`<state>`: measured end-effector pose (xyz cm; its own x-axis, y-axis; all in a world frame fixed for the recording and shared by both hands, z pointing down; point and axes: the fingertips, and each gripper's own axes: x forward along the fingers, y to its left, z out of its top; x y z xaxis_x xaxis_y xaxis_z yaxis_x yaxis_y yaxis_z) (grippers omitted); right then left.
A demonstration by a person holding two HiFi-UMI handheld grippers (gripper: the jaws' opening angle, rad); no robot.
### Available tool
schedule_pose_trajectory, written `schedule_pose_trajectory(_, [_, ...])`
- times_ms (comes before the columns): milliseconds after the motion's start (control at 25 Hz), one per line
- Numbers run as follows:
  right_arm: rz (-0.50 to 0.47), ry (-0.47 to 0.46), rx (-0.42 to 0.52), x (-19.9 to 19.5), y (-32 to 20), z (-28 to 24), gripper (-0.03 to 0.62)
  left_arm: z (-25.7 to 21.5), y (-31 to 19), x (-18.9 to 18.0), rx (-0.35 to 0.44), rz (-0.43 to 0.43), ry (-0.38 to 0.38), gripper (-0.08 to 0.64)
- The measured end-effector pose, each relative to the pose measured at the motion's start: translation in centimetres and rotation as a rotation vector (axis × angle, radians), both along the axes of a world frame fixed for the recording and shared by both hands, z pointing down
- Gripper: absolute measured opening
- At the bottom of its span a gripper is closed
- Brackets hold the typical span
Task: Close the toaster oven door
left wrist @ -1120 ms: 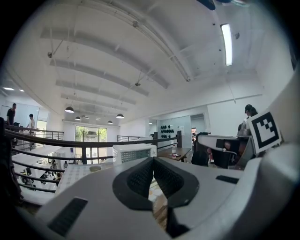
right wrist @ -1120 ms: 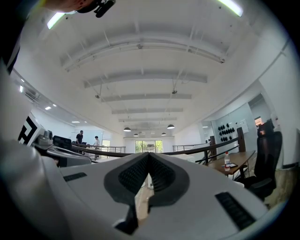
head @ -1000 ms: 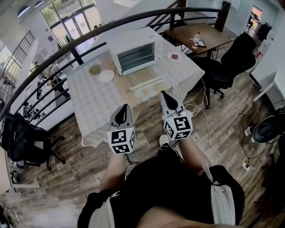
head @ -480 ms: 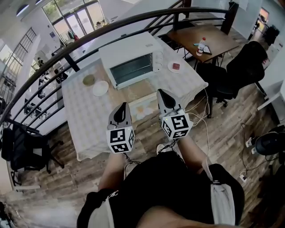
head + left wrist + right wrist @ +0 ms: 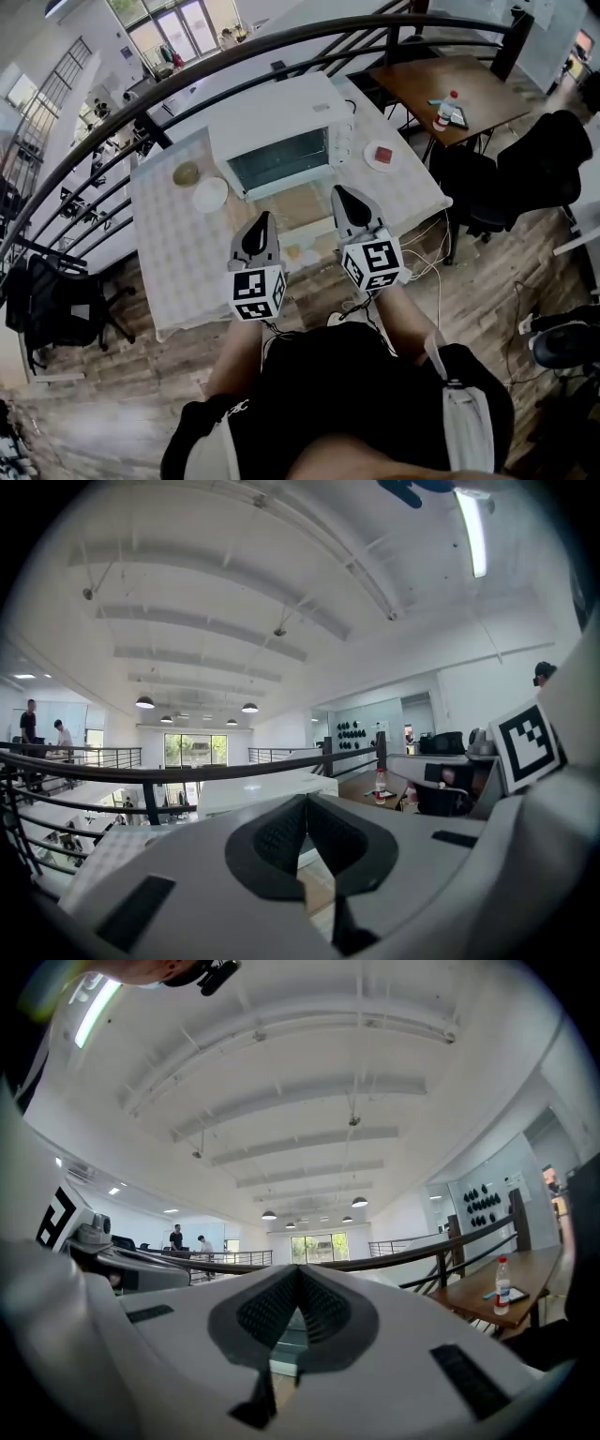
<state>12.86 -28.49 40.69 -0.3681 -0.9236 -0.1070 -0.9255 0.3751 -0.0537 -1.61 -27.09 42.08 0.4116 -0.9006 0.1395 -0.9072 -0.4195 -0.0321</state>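
Advancing toward the table, left gripper (image 5: 262, 219) and right gripper (image 5: 339, 192), jaws together and empty, now near the toaster oven (image 5: 281, 131) open door (image 5: 302, 206); lifting can begin.

toaster oven (image 5: 281, 131) on table (image 5: 178, 253), plate (image 5: 210, 195) left

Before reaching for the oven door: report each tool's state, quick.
Left tool: closed, holding nothing.
Right tool: closed, holding nothing.

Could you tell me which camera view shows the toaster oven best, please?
The head view: it shows the whole toaster oven from above. Both gripper views show only slivers of it behind their closed jaws.
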Motion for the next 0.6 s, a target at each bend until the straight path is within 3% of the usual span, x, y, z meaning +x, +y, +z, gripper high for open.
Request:
schedule_pose_trajectory(400, [-0.026, 0.027, -0.021, -1.8, -4.6, 0.4, 0.002, -0.2, -4.6, -2.4, -0.01, -0.04, 0.009, 0.014])
schedule_pose_trajectory(600, [-0.05, 0.158, -0.006, -4.0, -5.5, 1.1, 0.002, -0.2, -5.6, -4.1, -0.006, -0.049, 0.008, 0.014])
